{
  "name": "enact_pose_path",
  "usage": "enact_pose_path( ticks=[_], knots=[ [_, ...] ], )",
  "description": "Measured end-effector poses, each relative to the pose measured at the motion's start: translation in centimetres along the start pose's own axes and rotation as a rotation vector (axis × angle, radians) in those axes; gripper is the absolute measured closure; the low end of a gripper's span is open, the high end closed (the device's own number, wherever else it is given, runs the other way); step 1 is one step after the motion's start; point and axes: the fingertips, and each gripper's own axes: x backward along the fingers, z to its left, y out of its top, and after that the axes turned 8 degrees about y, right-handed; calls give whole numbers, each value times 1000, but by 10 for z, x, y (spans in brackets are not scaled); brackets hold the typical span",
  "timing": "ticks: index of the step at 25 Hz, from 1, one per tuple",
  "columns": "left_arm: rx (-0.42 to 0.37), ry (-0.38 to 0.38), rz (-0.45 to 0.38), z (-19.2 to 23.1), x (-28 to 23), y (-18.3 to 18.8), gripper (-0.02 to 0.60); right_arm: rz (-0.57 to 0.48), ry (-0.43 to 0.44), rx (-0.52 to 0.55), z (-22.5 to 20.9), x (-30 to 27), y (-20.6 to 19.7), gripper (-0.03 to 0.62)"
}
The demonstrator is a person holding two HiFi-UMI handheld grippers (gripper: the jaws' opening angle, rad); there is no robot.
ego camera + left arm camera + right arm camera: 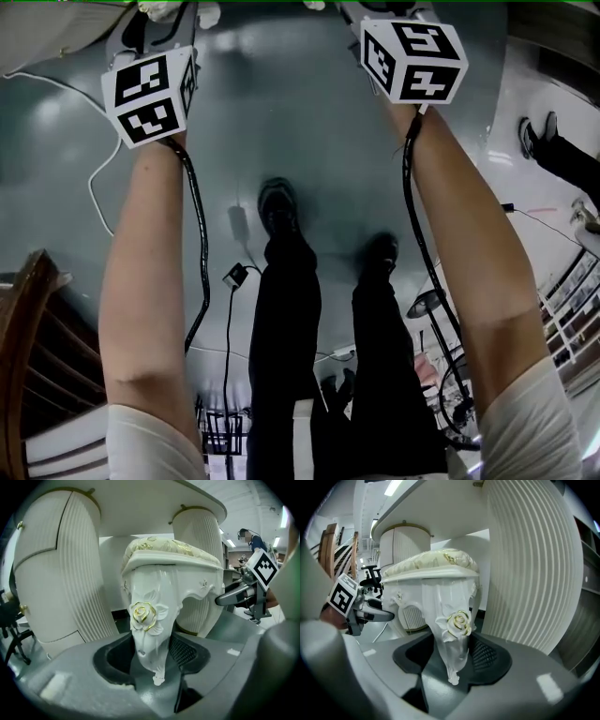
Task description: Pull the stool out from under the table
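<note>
My left gripper [152, 654] was clamped on one rose-carved front leg of the white, gold-trimmed cushioned stool [173, 571], and my right gripper [452, 657] on the other. The stool stood under the white table [140, 508], between its ribbed pedestals [61, 578], which stood close on both sides. My bare forearms [150, 281] reached straight forward. Open grey floor [300, 122] lay around my feet, with a white cable [94, 183] to the left.

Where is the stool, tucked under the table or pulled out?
Tucked under: the stool has its cushioned seat beneath the tabletop, between the table's two fluted pedestals.
</note>
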Motion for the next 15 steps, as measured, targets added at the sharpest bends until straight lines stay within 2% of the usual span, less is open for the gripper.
enact_pose_path(
  ticks=[4, 15],
  knots=[
    [41, 22, -3, 8, 5, -3, 359, 5, -12, 3, 12, 1, -2, 371],
    [62, 46, 27, 1, 66, -42, 359, 32, 20, -2, 60, 38, -32, 373]
  ],
)
